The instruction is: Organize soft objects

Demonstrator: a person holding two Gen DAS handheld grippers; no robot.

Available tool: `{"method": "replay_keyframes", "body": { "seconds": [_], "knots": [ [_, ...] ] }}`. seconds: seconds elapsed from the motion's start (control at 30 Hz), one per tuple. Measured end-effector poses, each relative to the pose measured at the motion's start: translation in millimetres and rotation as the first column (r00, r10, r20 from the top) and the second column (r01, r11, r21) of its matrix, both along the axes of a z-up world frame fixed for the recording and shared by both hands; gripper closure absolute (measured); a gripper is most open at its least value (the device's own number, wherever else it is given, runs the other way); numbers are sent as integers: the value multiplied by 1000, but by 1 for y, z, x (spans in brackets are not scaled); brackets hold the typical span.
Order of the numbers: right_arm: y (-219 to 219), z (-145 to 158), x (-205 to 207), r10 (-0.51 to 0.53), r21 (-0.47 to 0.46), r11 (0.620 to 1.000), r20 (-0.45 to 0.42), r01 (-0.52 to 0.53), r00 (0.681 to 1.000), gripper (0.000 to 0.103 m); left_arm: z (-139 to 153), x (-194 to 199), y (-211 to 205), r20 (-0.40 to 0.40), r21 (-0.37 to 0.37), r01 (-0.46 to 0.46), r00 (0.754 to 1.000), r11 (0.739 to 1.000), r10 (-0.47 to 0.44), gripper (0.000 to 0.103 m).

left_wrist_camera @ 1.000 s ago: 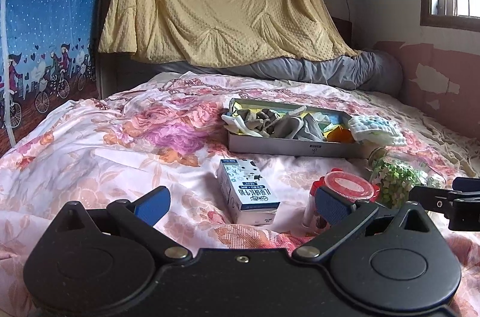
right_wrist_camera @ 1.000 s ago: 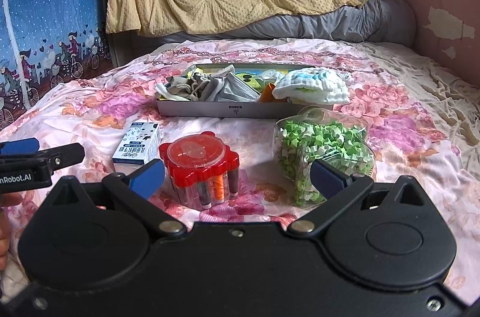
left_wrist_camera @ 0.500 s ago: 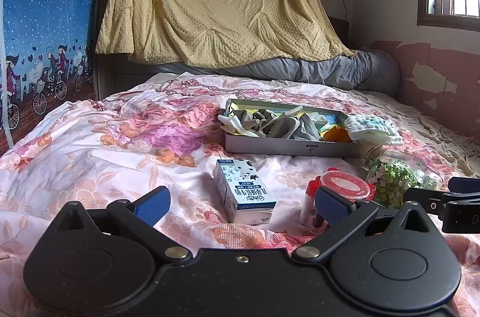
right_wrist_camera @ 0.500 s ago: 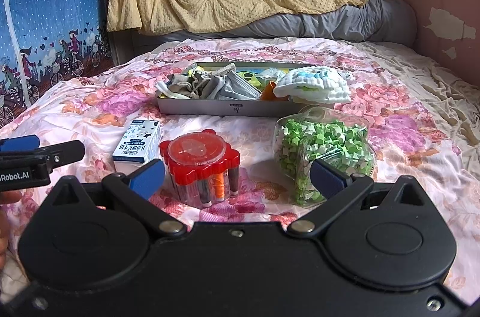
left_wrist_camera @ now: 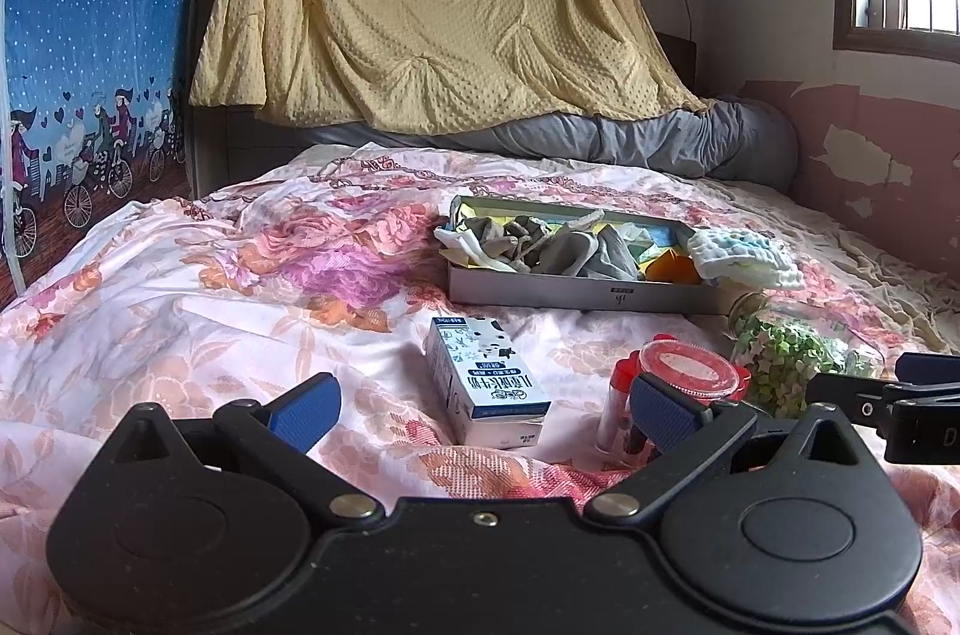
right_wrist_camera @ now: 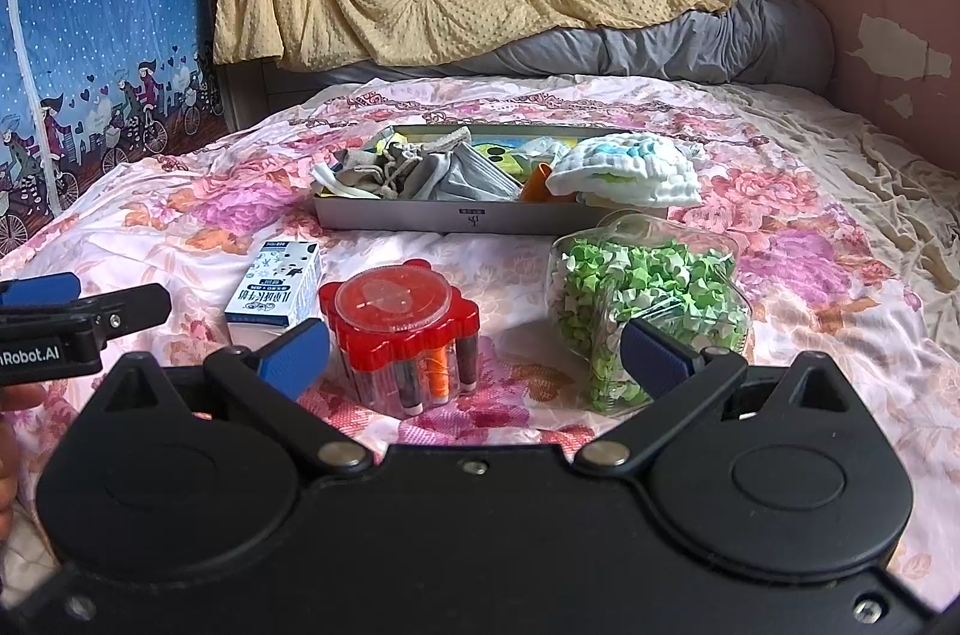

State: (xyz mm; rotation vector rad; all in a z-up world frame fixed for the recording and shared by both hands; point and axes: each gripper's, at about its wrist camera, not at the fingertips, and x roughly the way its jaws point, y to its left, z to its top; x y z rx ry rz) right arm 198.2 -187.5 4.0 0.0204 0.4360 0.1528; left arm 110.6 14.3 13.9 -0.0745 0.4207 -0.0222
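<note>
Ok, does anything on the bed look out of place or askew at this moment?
Yes. The folded white cloth sits on the right end of the tray, hanging past its rim, not tucked in. The jar of green paper stars lies tipped on its side on the bedspread; nothing has spilled.

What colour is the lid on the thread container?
Red, with a clear round centre; the thread container shows best in the right wrist view.

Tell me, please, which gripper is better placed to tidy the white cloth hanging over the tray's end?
Probably the right gripper. The white cloth sits on the tray's right end, ahead of its open fingers. From the left gripper, the cloth lies far right, beyond the carton.
</note>
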Motion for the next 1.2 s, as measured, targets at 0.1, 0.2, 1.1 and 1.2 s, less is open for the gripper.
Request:
{"method": "replay_keyframes", "body": {
  "seconds": [0.1, 0.2, 1.1, 1.2],
  "knots": [
    [0, 0, 0, 0, 1, 1000, 0, 0, 1000, 0, 0, 0, 0, 0, -1, 1, 1000, 1000, -1, 1],
    [0, 0, 0, 0, 1, 1000, 0, 0, 1000, 0, 0, 0, 0, 0, -1, 0, 1000, 1000, 0, 1],
    [0, 0, 0, 0, 0, 1000, 0, 0, 1000, 0, -1, 1, 2, -6, -7, -1, 1000, 1000, 1, 1],
    [0, 0, 0, 1, -1, 1000, -1, -1, 1000, 0, -1, 2, 1, -7, -7, -1, 1000, 1000, 1, 1]
  ]
}}
